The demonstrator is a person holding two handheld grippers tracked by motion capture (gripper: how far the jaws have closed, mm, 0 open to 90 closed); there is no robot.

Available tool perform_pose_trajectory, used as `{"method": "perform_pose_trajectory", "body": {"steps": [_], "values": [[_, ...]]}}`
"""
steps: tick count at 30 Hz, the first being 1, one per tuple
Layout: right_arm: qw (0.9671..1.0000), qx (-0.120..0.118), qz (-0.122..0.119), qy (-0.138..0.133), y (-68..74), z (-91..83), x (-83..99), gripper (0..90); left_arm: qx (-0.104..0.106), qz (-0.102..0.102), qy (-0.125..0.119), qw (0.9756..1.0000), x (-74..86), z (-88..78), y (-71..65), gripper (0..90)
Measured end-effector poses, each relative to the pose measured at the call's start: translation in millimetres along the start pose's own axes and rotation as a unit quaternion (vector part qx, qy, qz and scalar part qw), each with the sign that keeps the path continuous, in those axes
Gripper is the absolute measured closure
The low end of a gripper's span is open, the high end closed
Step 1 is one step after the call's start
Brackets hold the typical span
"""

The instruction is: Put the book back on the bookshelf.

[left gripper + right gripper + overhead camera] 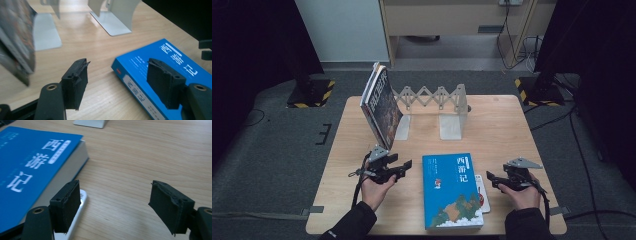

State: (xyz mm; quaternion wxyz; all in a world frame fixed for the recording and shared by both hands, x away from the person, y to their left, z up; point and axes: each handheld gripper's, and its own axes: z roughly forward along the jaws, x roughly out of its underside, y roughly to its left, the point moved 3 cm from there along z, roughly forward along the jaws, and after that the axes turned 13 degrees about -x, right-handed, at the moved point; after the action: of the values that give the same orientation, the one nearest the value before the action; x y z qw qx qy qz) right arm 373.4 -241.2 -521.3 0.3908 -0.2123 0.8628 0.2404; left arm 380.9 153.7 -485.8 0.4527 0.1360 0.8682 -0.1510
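A blue book [452,190] with white characters on its cover lies flat near the table's front edge. To its left, my left gripper [404,168] hovers low and points at the book's near-left corner [140,67]. Its jaws stand open with nothing between them [118,67]. On the book's right side, my right gripper [490,181] is open too, with bare wood between its pads [115,187]. A thin white item [79,206] pokes out from under the book's right edge, just beside my right gripper's left pad. The blue cover [27,167] shows at the left of the right gripper view.
Several dark-covered books [381,104] lean tilted against the left plate of a grey expanding bookend [432,96] at the back of the wooden table [502,130]. The bookend's right plate [452,127] stands free. Black stands and cables lie on the floor beyond.
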Motion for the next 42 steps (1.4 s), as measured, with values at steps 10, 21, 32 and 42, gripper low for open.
{"method": "perform_pose_trajectory", "body": {"steps": [10, 21, 32, 42], "values": [[0.9988, -0.046, 0.002, -0.018, 25.6, 7.0, -8.3, 25.6, 0.039, 0.006, 0.047, 0.9981, 17.6, 21.5, -22.7, 29.7], [0.9962, -0.086, 0.011, -0.005, 41.8, 21.8, -5.5, 26.8, 0.065, 0.006, 0.079, 0.9947, 32.2, 41.1, -35.4, 29.3], [0.9935, -0.109, 0.028, 0.019, 50.6, 32.5, -1.9, 28.6, 0.122, -0.013, 0.092, 0.9883, 38.6, 54.7, -42.6, 19.9], [0.9910, -0.125, 0.045, 0.020, 53.6, 37.6, -0.1, 28.8, 0.139, -0.039, 0.102, 0.9842, 43.7, 65.5, -45.9, 7.1]]}}
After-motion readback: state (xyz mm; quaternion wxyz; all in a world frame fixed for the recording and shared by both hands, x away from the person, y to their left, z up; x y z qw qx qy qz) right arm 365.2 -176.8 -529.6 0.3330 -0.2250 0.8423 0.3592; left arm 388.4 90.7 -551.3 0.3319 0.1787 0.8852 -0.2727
